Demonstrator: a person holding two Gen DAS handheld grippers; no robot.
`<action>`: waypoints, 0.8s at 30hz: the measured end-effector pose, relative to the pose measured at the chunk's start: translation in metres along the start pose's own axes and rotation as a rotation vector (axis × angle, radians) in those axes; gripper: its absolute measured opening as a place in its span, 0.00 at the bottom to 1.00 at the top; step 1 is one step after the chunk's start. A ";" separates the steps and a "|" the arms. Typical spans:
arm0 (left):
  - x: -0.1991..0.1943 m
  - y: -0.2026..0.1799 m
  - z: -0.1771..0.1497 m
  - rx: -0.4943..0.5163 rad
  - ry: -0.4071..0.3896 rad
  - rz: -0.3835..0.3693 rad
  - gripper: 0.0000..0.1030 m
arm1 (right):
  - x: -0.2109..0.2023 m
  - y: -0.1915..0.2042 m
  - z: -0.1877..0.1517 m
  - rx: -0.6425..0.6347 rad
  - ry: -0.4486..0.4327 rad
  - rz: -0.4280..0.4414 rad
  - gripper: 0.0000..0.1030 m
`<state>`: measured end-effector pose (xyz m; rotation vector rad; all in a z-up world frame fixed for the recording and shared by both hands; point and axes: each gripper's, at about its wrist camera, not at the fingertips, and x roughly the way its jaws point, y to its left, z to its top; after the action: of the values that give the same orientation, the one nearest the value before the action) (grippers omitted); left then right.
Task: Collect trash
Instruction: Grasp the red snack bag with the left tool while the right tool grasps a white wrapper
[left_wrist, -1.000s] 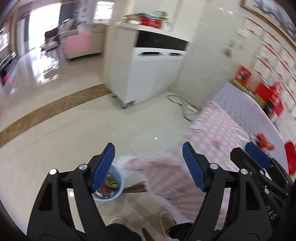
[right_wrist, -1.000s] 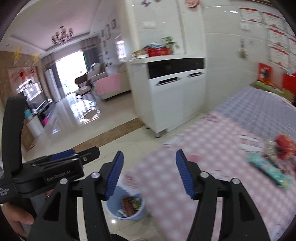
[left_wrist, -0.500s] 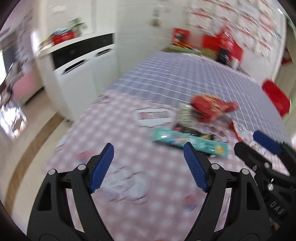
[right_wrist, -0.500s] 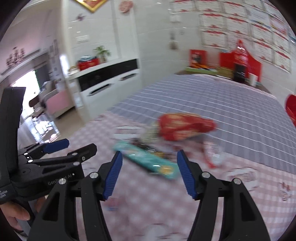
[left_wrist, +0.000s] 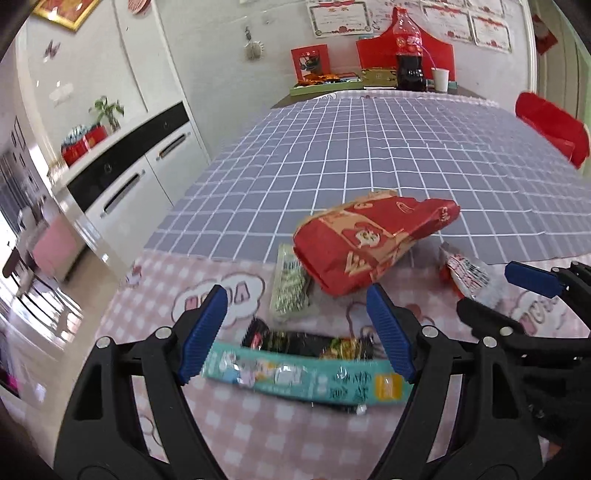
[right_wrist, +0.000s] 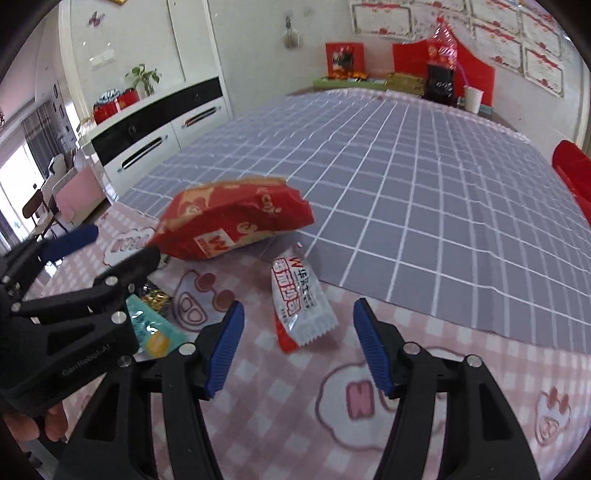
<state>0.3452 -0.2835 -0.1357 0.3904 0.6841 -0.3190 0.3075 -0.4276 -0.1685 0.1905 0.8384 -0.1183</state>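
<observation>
Left wrist view: my left gripper (left_wrist: 295, 334) gapes empty over the teal wrapper (left_wrist: 306, 373) on the table (left_wrist: 369, 155); my right gripper (right_wrist: 297, 345), also released, frames the white packet (right_wrist: 301, 308). I should lower squarely, then pinch.

On the table (left_wrist: 369, 147), low in the left wrist frame: long wrapper (left_wrist: 306, 373) across the bottom centre, dark wrapper (left_wrist: 306, 341) just behind it, small packet (left_wrist: 290, 284) above that. Big snack bag (left_wrist: 369, 243) at centre, overlapping that packet's upper right corner; sachet (left_wrist: 467, 271) to its right. Far back at upper right, bottle (left_wrist: 408, 55) with cup (left_wrist: 440, 79) beside it.
</observation>
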 end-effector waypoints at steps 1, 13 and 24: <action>0.002 -0.002 0.001 0.018 -0.004 0.014 0.74 | 0.004 -0.001 0.001 0.003 0.016 0.000 0.58; 0.029 -0.025 0.019 0.042 -0.002 -0.049 0.51 | 0.006 -0.009 0.010 -0.008 0.005 0.030 0.27; 0.029 -0.027 0.018 0.014 -0.019 -0.094 0.28 | -0.006 -0.016 0.012 0.041 -0.036 0.097 0.26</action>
<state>0.3652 -0.3197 -0.1487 0.3690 0.6835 -0.4161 0.3093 -0.4453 -0.1585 0.2661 0.7899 -0.0476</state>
